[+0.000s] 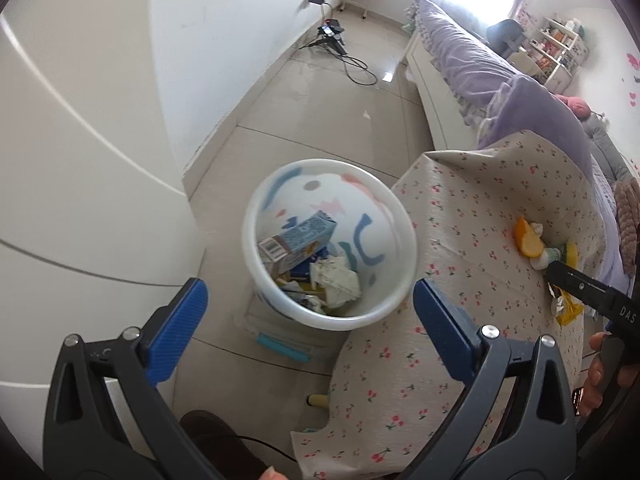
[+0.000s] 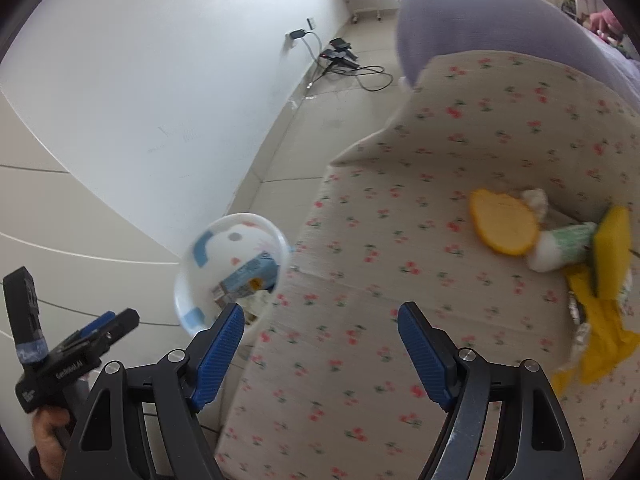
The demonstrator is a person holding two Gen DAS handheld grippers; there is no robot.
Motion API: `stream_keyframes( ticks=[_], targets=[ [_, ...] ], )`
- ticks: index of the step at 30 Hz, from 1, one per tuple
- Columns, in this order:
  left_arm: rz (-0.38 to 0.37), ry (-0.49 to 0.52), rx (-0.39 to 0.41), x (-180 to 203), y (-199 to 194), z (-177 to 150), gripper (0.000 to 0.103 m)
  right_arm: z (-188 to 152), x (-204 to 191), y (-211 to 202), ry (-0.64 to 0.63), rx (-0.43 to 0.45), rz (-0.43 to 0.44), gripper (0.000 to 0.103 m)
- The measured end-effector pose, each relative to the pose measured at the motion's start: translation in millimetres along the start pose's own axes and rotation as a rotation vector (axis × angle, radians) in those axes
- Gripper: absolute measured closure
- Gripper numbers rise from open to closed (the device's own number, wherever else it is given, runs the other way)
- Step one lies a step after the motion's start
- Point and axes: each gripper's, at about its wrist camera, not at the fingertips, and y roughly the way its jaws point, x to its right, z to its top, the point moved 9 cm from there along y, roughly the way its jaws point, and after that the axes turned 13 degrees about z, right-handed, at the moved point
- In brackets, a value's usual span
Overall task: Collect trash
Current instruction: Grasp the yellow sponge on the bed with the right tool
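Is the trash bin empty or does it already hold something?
Partly filled: the trash bin holds a blue carton and crumpled paper at its bottom.

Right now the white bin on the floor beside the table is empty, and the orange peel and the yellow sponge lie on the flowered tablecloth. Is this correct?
Not quite. The white bin is not empty: the left wrist view shows a blue carton and crumpled paper inside it. The rest holds: the orange peel and yellow sponge lie on the flowered tablecloth.
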Motion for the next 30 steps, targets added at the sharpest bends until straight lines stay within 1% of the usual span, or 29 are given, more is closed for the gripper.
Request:
stream_keyframes(
  ticks=[8,15,20,22,25,28,30],
  targets=[
    [-0.023,0.043,0.01,35,-3,-1,0.001,-8,42,-38,0.014,0.032,-0.063,0.022],
    [-0.046,0.08,0.011,71,-5,-3,0.001,-10,93,-75,0.097,0.103,-0.119,0.022],
    [-0.051,0.123,0.007,99,-1,-6,0.001,-13,142,-96,0.189,0.142,-0.179,0.022],
    [-0.053,0.134,0.005,109,0,-7,0.001,-13,165,-104,0.251,0.158,-0.195,0.022],
    [-0.062,0.146,0.011,123,1,-3,0.001,-7,192,-111,0.339,0.187,-0.202,0.022],
    [-0.065,0.159,0.016,137,3,0,0.001,0,211,-111,0.395,0.196,-0.204,0.022],
    [-0.069,0.168,0.011,148,7,3,0.001,5,218,-107,0.429,0.195,-0.189,0.022]
  ],
)
